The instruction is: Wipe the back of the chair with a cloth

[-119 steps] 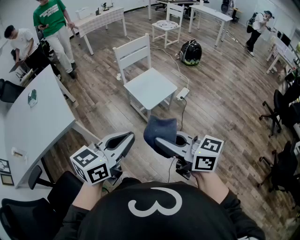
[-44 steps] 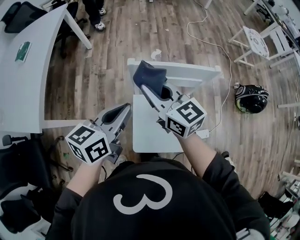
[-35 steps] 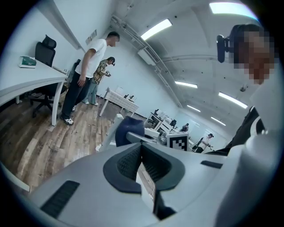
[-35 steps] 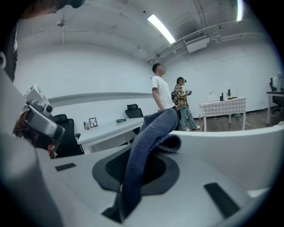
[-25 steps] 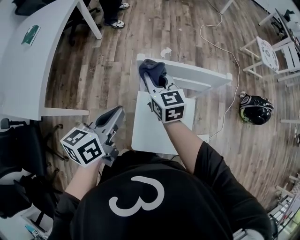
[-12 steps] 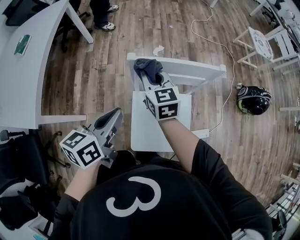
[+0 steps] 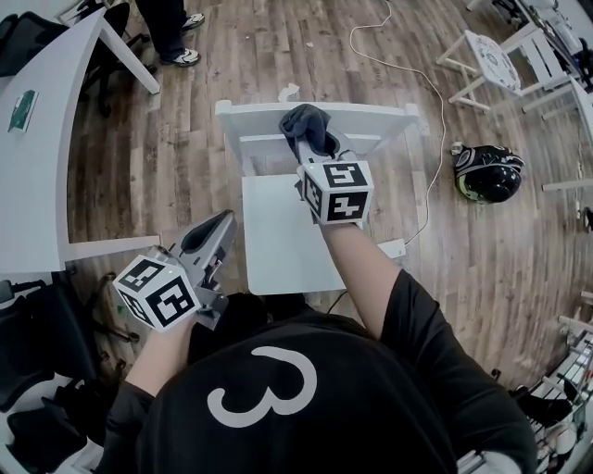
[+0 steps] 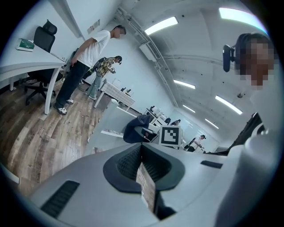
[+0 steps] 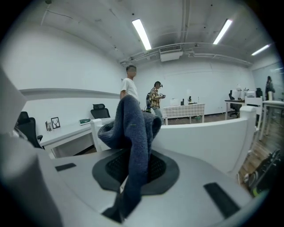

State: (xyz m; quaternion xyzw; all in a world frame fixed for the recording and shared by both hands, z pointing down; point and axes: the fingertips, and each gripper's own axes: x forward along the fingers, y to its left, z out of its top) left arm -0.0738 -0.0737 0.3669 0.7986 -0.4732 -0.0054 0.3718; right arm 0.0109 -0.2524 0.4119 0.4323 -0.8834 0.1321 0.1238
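A white wooden chair [image 7: 278, 231] stands in front of me, its back rail [image 7: 371, 118] on the far side. A dark blue cloth [image 7: 309, 128] rests on top of that rail, a little left of its middle. My right gripper [image 7: 311, 146] is shut on the cloth and holds it against the rail. In the right gripper view the cloth [image 9: 132, 128] hangs from between the jaws, with the white rail [image 9: 208, 133] just behind. My left gripper [image 7: 219, 228] hovers shut and empty, left of the seat. The left gripper view shows the cloth [image 8: 134, 129] ahead.
A white desk [image 7: 37, 176] runs along the left, and a person's legs [image 7: 171, 23] stand beyond it. A black and green helmet [image 7: 488, 171], a cable [image 7: 435, 111] and a power strip [image 7: 394, 248] lie on the floor at right. A second white chair [image 7: 496, 56] stands at the far right.
I came up to the chair from behind its seat. The right gripper brought the cloth onto the back rail's left end and slid it right toward the middle. The left gripper stayed low and shut.
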